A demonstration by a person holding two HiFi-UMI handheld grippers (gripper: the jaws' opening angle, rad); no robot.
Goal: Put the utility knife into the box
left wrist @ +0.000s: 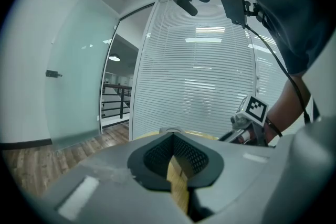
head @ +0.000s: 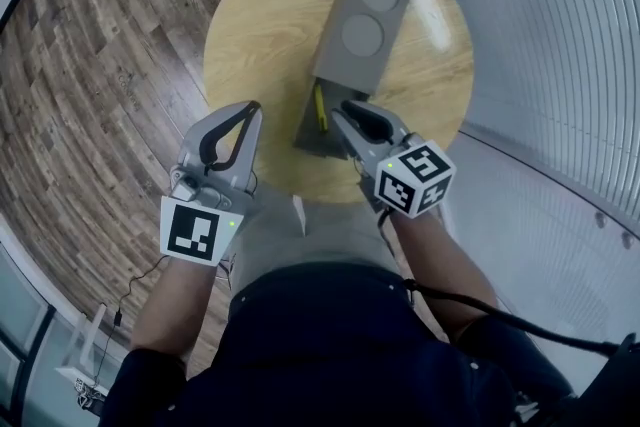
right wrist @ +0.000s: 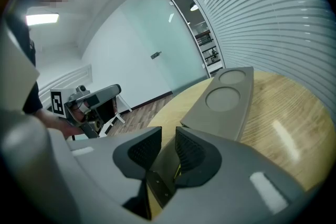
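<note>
A grey box stands open on the round wooden table (head: pixel 260 25). Its lid (head: pixel 362 20), which has two round recesses, leans back, and its base (head: pixel 310 137) sits near the table's front edge. The yellow utility knife (head: pixel 319 107) lies in the base. My right gripper (head: pixel 345 115) hangs just right of the knife, over the base, with its jaws a little apart and nothing pressed between them. In the right gripper view a yellow sliver of the knife (right wrist: pixel 178 169) shows below the jaws. My left gripper (head: pixel 252 111) is shut and empty at the table's front left edge.
Wood-plank floor (head: pixel 90 85) lies to the left of the table. A ribbed blind wall (head: pixel 560 25) curves round on the right. The person's legs are right below the table's near edge. A cable (head: pixel 500 310) trails from the right gripper.
</note>
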